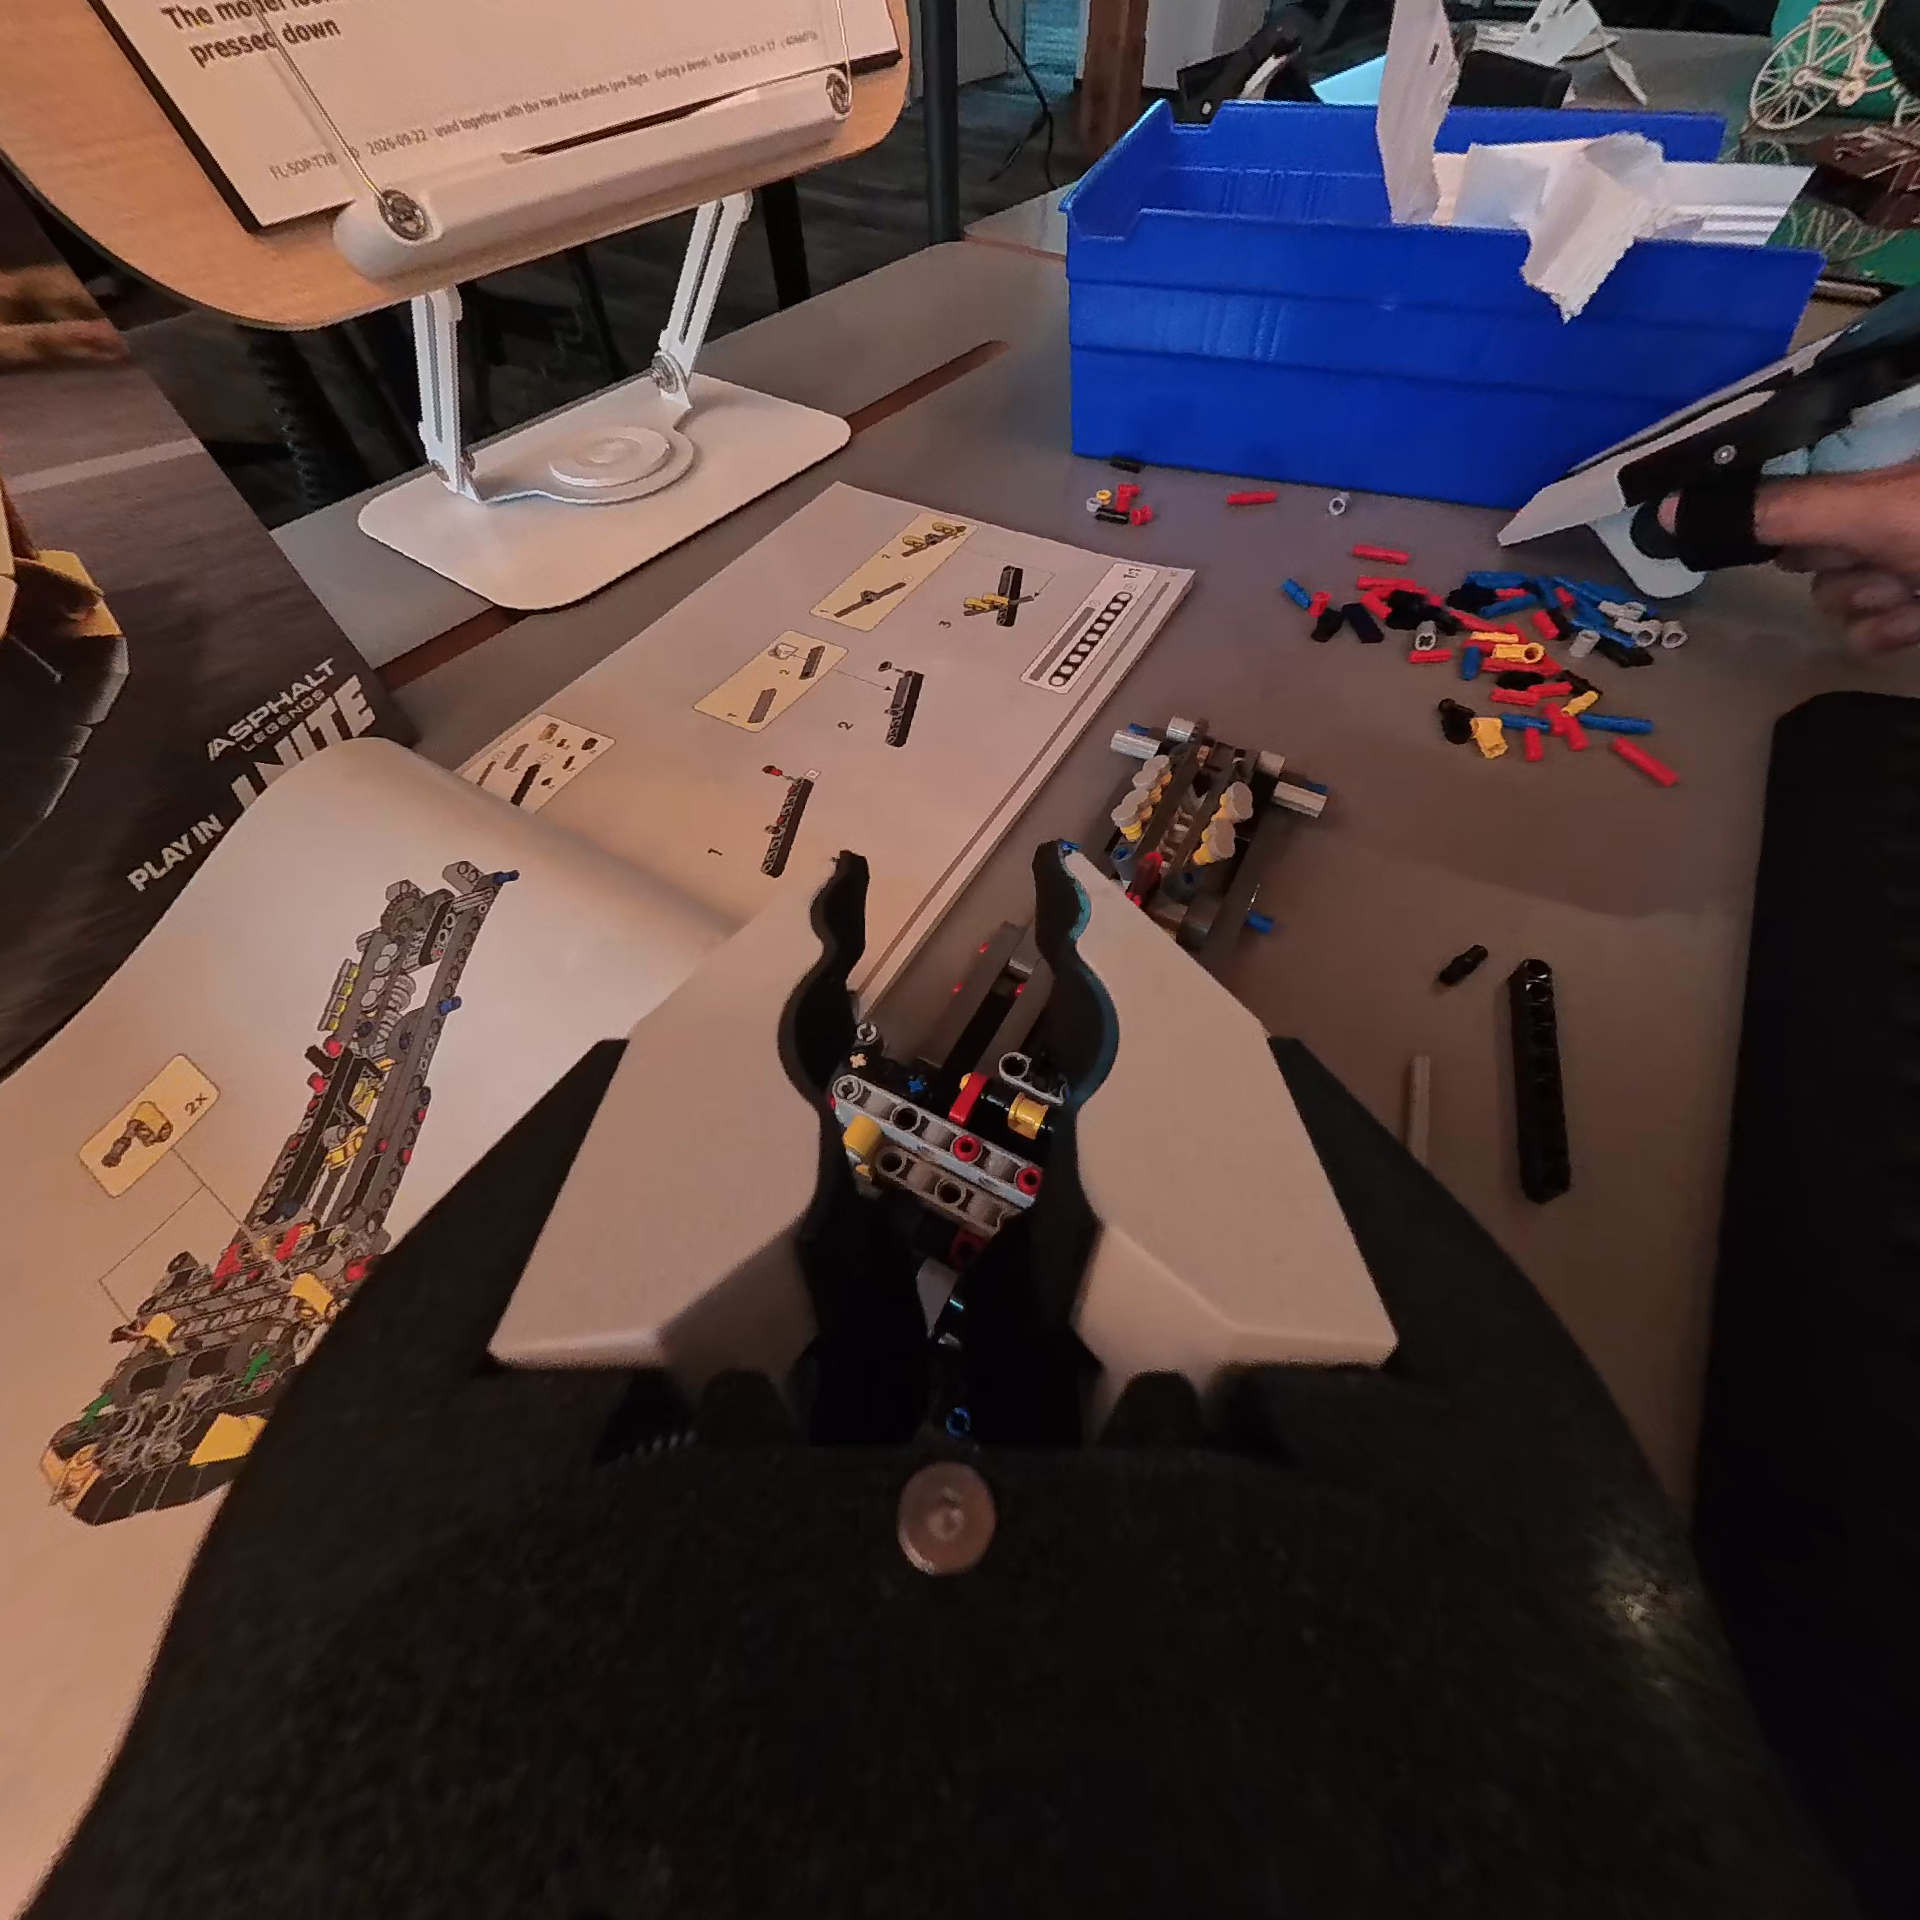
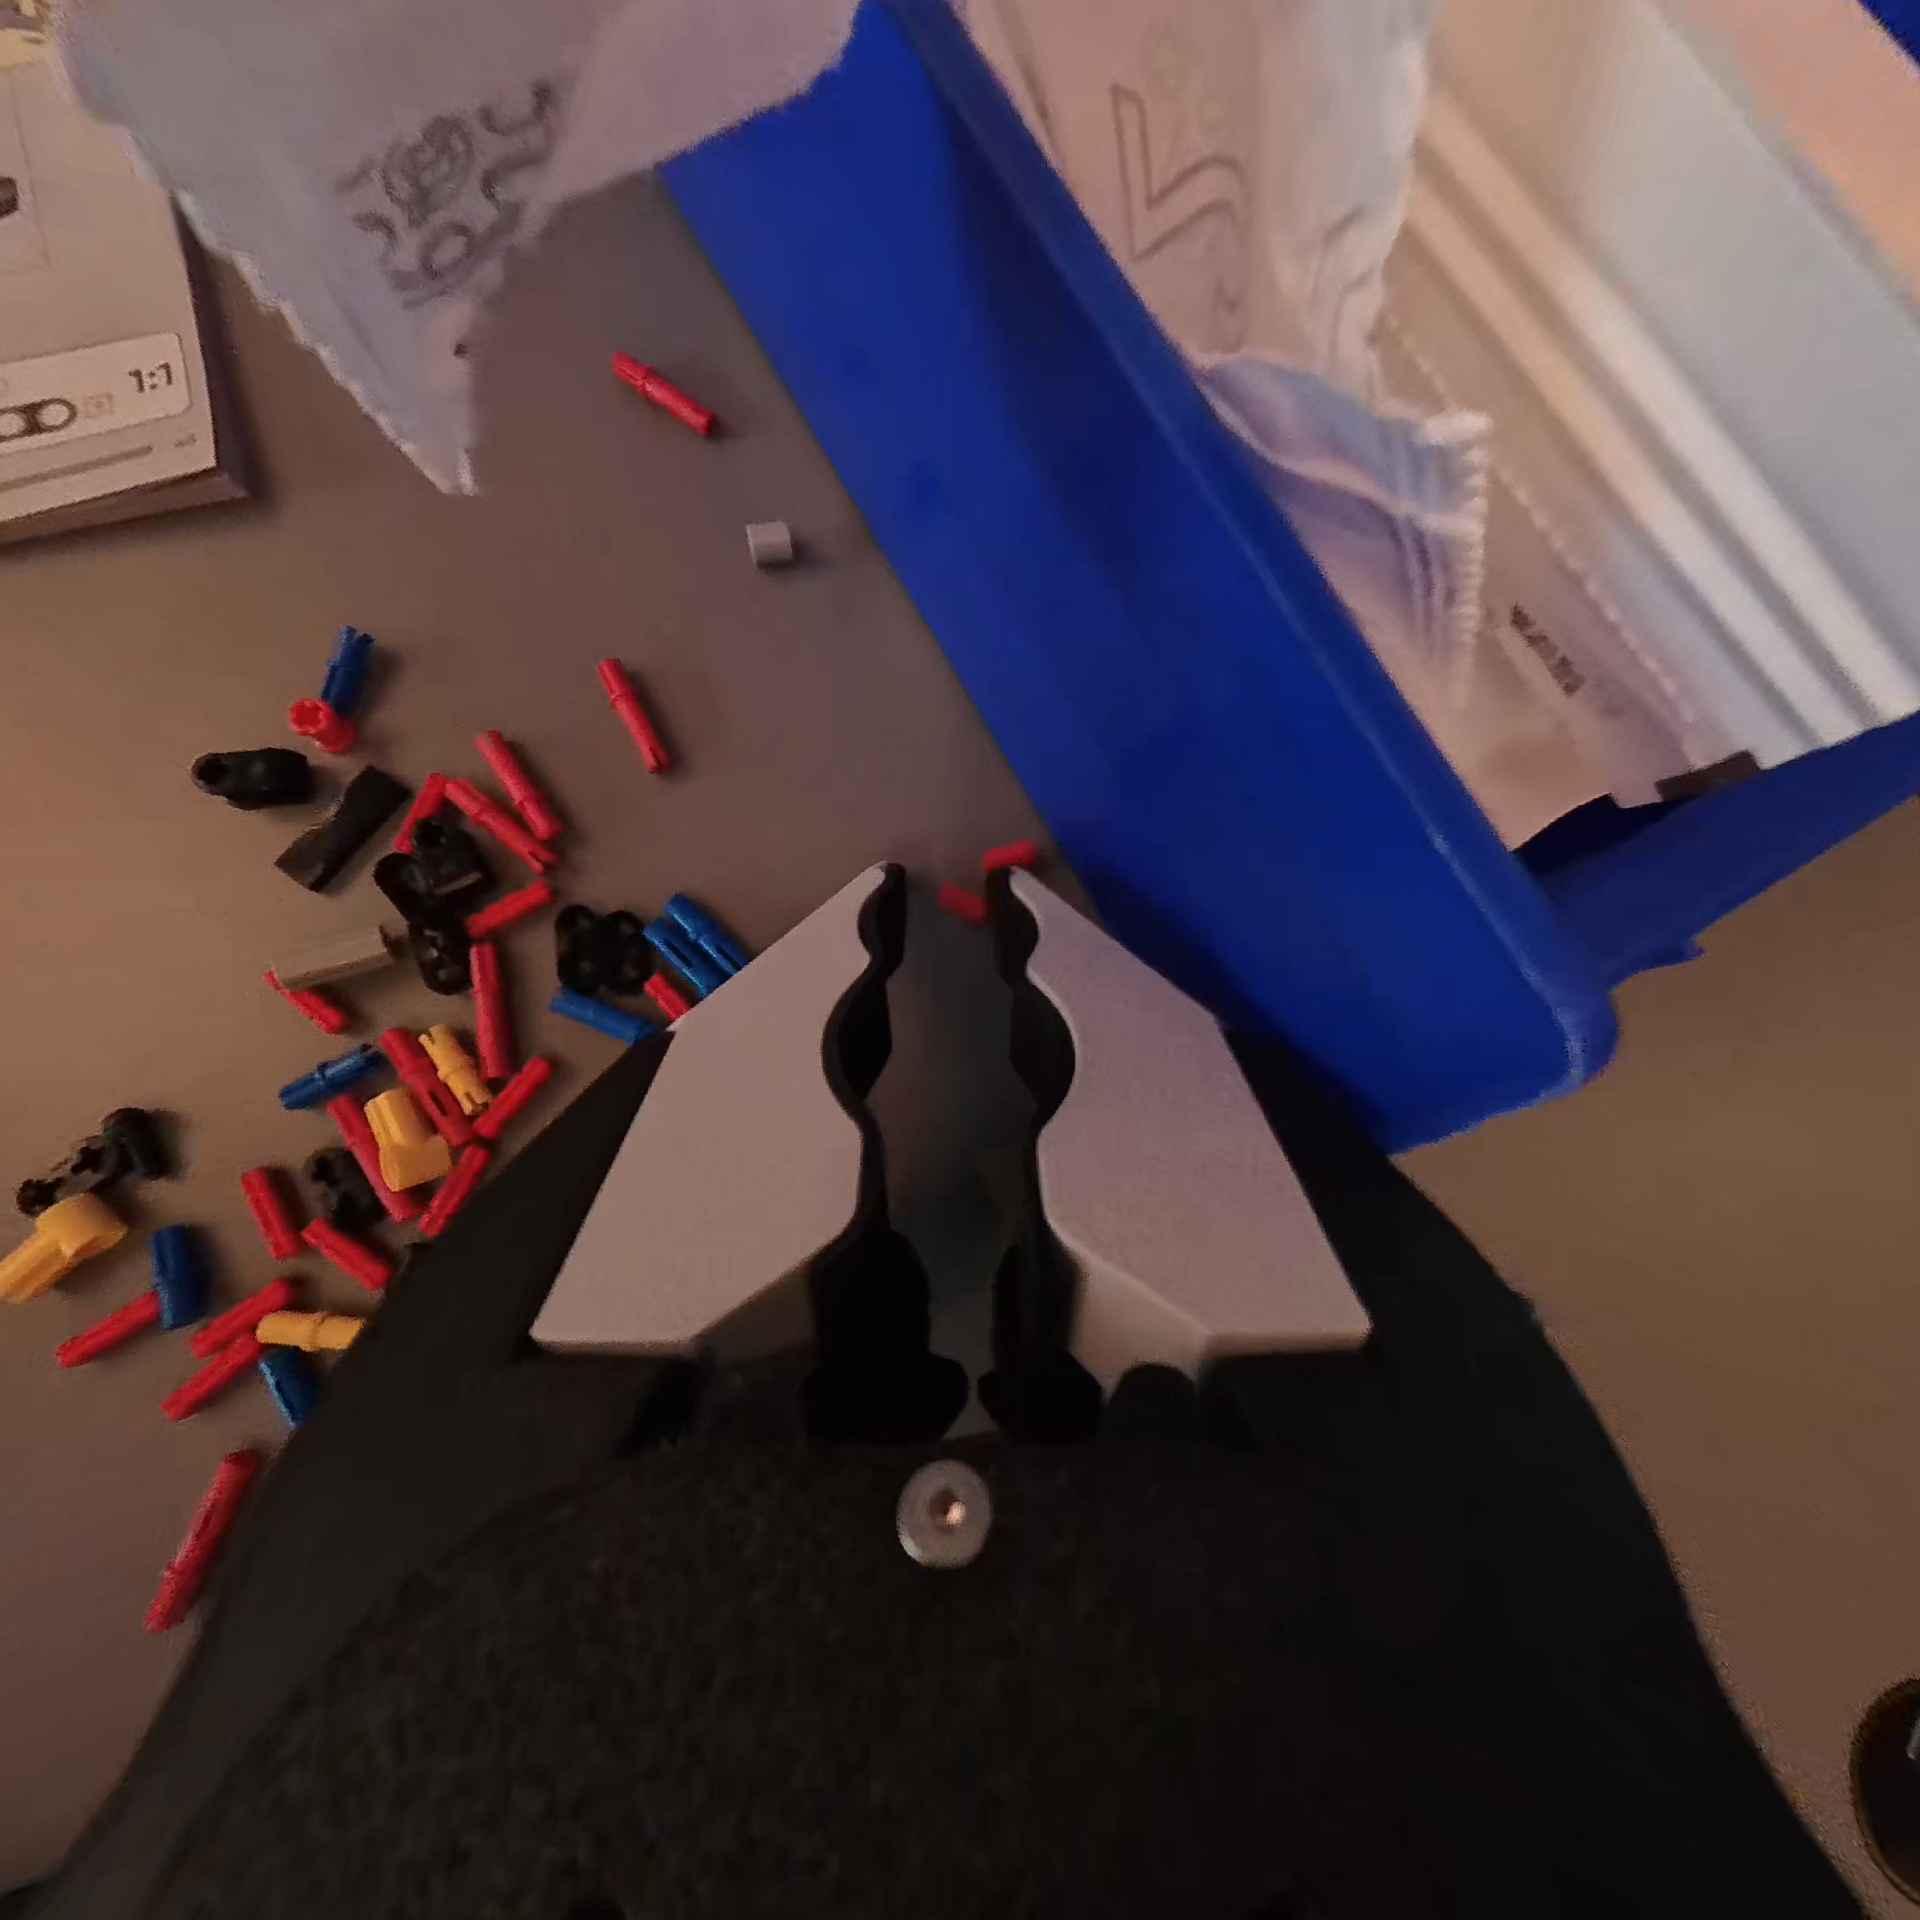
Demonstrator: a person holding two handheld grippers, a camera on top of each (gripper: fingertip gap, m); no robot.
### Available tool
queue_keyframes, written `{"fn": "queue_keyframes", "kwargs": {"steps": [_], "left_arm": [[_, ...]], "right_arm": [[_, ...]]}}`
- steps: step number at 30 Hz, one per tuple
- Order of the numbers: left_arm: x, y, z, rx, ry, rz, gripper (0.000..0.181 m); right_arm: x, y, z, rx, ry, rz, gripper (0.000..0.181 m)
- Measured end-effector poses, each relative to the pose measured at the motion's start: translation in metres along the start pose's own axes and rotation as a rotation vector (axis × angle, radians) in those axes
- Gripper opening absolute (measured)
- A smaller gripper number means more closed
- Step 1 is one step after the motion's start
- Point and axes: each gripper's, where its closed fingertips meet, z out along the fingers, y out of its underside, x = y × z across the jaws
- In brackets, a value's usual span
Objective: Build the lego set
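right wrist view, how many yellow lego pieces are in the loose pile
4 yellow pieces. Two lie close together mid-pile, one at the left edge, one beside the right hand-held gripper. More may hide under it.

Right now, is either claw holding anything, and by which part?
Left claw grips the lego chassis across its near end, between the inner finger hollows. Right claw holds nothing; it hovers open over loose pins beside the blue bin.
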Motion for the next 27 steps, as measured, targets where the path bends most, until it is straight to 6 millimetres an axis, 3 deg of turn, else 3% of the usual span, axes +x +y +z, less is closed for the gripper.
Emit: {"fn": "queue_keyframes", "kwargs": {"steps": [6, 11, 15, 19, 24, 27], "left_arm": [[-0.001, -0.001, -0.002, 0.003, -0.005, 0.006, 0.03], [-0.003, 0.0, -0.002, 0.0, -0.01, 0.006, 0.03], [-0.002, 0.001, -0.001, -0.004, -0.01, 0.011, 0.03], [0.0, 0.001, 0.001, -0.006, -0.004, 0.013, 0.03], [-0.001, 0.003, 0.002, -0.013, -0.009, 0.017, 0.03], [-0.002, 0.003, 0.002, -0.011, -0.007, 0.008, 0.03]], "right_arm": [[-0.003, 0.003, -0.002, -0.001, -0.028, 0.003, 0.007], [-0.004, 0.007, -0.009, 0.002, -0.048, -0.02, 0.023], [-0.004, 0.009, -0.016, 0.023, -0.051, -0.024, 0.021], [-0.004, 0.01, -0.01, 0.026, -0.097, 0.022, 0.021], [-0.001, 0.006, -0.006, 0.044, -0.091, 0.009, 0.005], [-0.005, 0.007, -0.007, 0.027, -0.119, 0.013, 0.005]]}}
